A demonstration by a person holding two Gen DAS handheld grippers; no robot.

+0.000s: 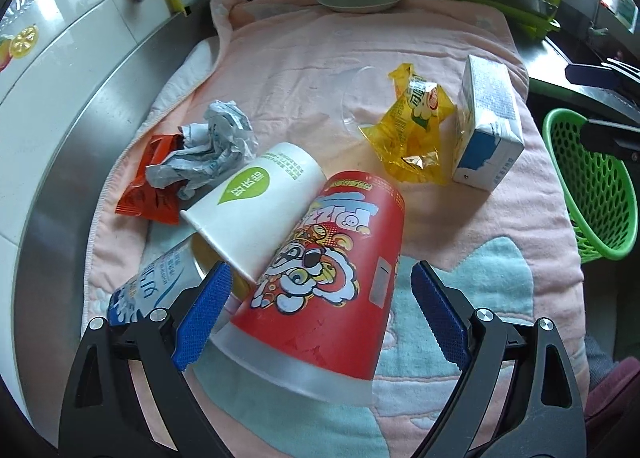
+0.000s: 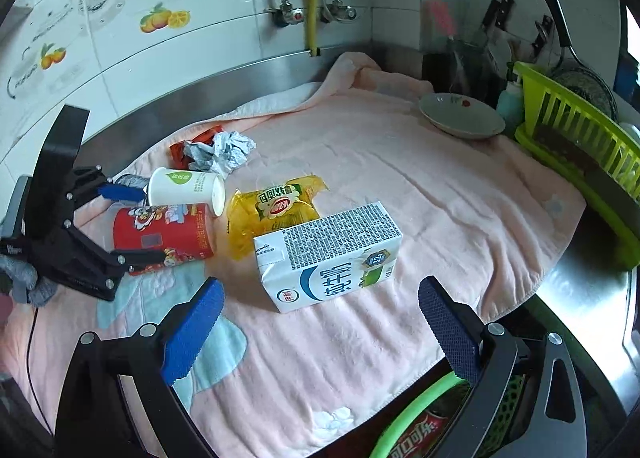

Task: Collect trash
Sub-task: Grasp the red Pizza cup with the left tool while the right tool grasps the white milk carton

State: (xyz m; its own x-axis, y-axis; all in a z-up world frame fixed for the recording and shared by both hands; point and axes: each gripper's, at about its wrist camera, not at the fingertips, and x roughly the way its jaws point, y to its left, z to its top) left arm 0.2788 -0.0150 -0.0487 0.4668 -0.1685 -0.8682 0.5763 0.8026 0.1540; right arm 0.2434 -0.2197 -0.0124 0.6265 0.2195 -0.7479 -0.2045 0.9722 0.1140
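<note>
Towel-covered desk [image 1: 400,58] | left hand-held gripper [image 1: 320,310] spread, straddling red cup [image 1: 332,278] to grasp | right hand-held gripper [image 2: 320,322] spread before milk carton [image 2: 328,254]

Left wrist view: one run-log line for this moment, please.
left tool: open, straddling red paper cup | right tool: open, facing milk carton | green basket: right of towel

Towel [image 2: 400,178]: soft pink terry cloth, matt, faintly ribbed. Tabletop [image 1: 60,162]: brushed steel, dull sheen. Red cup [image 1: 332,282]: glossy printed paper. White cup [image 1: 256,202]: smooth matt paper. Milk carton [image 2: 332,254]: coated card, slight gloss. Yellow wrapper [image 1: 416,126]: shiny crinkled plastic film. Paper ball [image 1: 212,150]: crumpled, matt. Basket [image 1: 592,186]: perforated green plastic. Fingers [image 2: 192,334]: blue, knurled rubbery pads.
</note>
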